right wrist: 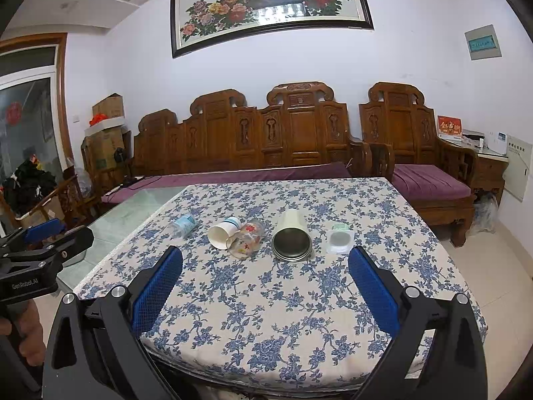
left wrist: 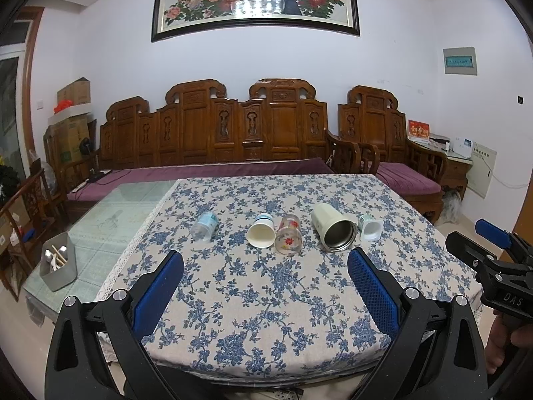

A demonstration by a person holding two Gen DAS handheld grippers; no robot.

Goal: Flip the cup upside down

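Observation:
Several cups lie on their sides in a row on the floral tablecloth (left wrist: 266,286). From left: a clear plastic cup (left wrist: 204,226) (right wrist: 182,225), a white paper cup (left wrist: 261,230) (right wrist: 222,231), a glass with red flowers (left wrist: 288,238) (right wrist: 245,238), a cream steel-lined cup (left wrist: 333,231) (right wrist: 292,238) and a small white pot (left wrist: 370,227) (right wrist: 339,238). My left gripper (left wrist: 265,268) is open and empty, short of the row. My right gripper (right wrist: 265,263) is open and empty, short of the row; it also shows in the left wrist view (left wrist: 493,250).
A grey box of chopsticks (left wrist: 58,263) stands on the bare glass tabletop (left wrist: 110,220) at the left. A carved wooden sofa (left wrist: 213,140) with purple cushions runs behind the table. A wooden chair (right wrist: 423,166) stands at the right.

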